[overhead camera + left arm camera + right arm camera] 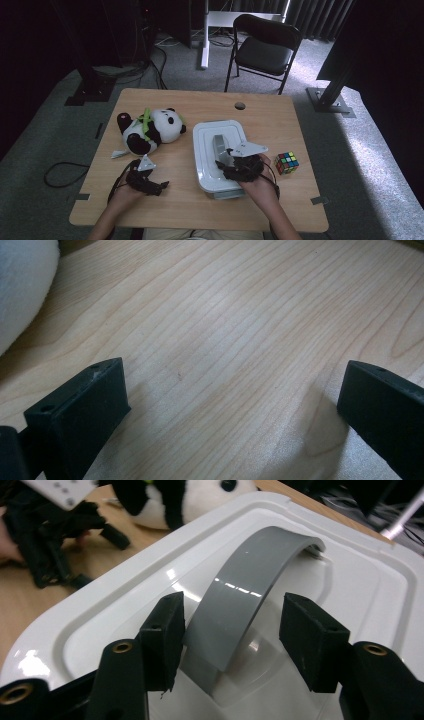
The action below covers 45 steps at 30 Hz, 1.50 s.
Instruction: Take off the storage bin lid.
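The lid [218, 150] sat white and flat on its box at the counter [210, 105] middle, with a grey arched handle [250, 595] on top. In the right claw view the handle ran from 6 toward 1 o'clock, its long axis passing between the two jaws, and the right claw [232, 630] straddled its near end: the left jaw was touching or just beside the handle, the right jaw stood apart from it, so nothing was clamped yet. The coming squeeze looked to need the jaws square across that arch. The left claw [150, 185] rested on bare wood at 9 o'clock from the box, jaws wide apart and empty, well farther from the handle. A panda [150, 130] lay at 10 o'clock, a cube [286, 163] at 3
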Tool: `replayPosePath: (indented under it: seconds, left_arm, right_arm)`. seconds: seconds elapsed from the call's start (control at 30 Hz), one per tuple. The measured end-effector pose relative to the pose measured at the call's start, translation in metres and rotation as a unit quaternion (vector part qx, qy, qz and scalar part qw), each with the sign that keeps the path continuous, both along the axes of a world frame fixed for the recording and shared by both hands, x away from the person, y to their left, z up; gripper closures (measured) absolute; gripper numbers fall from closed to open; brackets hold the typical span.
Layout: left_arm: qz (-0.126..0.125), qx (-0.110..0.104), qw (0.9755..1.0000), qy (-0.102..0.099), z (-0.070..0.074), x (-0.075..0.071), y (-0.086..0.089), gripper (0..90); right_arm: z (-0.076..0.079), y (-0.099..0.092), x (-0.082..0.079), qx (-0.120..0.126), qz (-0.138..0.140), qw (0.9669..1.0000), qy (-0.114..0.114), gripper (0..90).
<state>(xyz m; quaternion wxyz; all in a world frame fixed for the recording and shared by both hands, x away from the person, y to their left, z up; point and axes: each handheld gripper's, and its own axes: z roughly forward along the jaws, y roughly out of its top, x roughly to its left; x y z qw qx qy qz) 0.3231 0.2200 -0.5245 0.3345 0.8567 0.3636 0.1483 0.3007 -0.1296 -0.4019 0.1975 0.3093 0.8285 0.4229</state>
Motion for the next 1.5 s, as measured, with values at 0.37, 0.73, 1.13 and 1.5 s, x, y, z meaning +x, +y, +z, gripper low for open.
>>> replayPosePath:
  seconds: [0.37, 0.73, 1.13, 1.5]
  left_arm:
    - [0.000, -0.001, 1.0000, 0.000, 0.000, 0.000, 0.000, 0.6]
    - [0.000, -0.001, 1.0000, 0.001, 0.000, 0.000, 0.000, 0.5]
    - [-0.002, 0.001, 1.0000, 0.000, 0.000, 0.000, 0.000, 0.5]
    - [0.001, -0.003, 1.0000, 0.001, 0.000, 0.000, 0.000, 0.6]
  right_arm:
    - [-0.001, 0.007, -0.008, 0.020, -0.044, 0.9988, 0.005, 54.3]
    - [-0.002, 0.006, -0.004, 0.043, -0.049, 0.9970, 0.040, 62.8]
    - [0.010, -0.004, -0.004, 0.078, -0.036, 0.9952, 0.048, 69.0]
    - [0.026, -0.018, -0.002, 0.102, -0.034, 0.9935, 0.036, 70.0]
